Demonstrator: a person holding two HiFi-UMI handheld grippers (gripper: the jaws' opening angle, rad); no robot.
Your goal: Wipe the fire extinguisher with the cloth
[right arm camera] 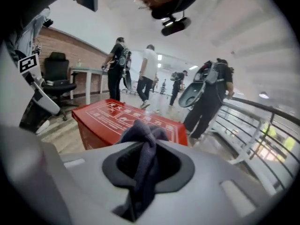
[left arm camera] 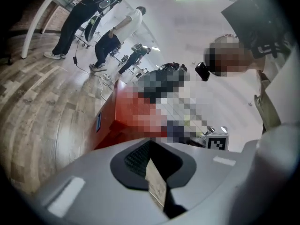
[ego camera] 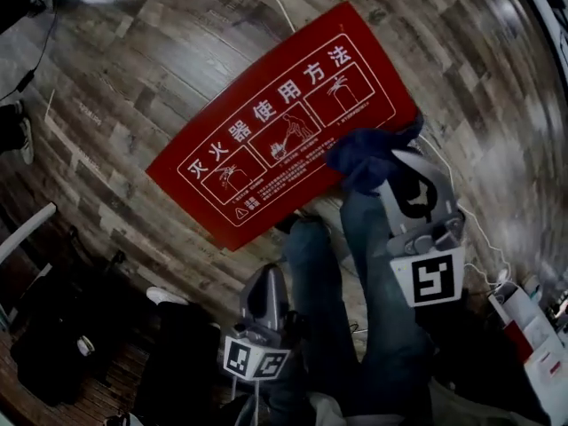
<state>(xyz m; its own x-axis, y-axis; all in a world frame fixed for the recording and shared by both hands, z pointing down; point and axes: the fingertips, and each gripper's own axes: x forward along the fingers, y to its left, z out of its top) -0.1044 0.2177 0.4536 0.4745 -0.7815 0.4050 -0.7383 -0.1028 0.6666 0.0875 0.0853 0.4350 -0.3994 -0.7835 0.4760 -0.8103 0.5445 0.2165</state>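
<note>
right gripper (right arm camera: 146, 146) jaws clamped on bunched dark blue cloth (right arm camera: 140, 130), tuft poking past the tips, cloth held above one end of flat red box with white pictogram lid (ego camera: 266, 140), box on wood-plank floor (ego camera: 133, 78), left gripper (left arm camera: 151, 149) jaws together, nothing between

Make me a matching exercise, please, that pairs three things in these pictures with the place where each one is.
Things:
1. cloth
2. red box
3. office chair

Places:
A. in front of the brick wall
B. flat on the wood floor
C. clamped in the right hand-held gripper

Pairs: 1-C, 2-B, 3-A.
</note>
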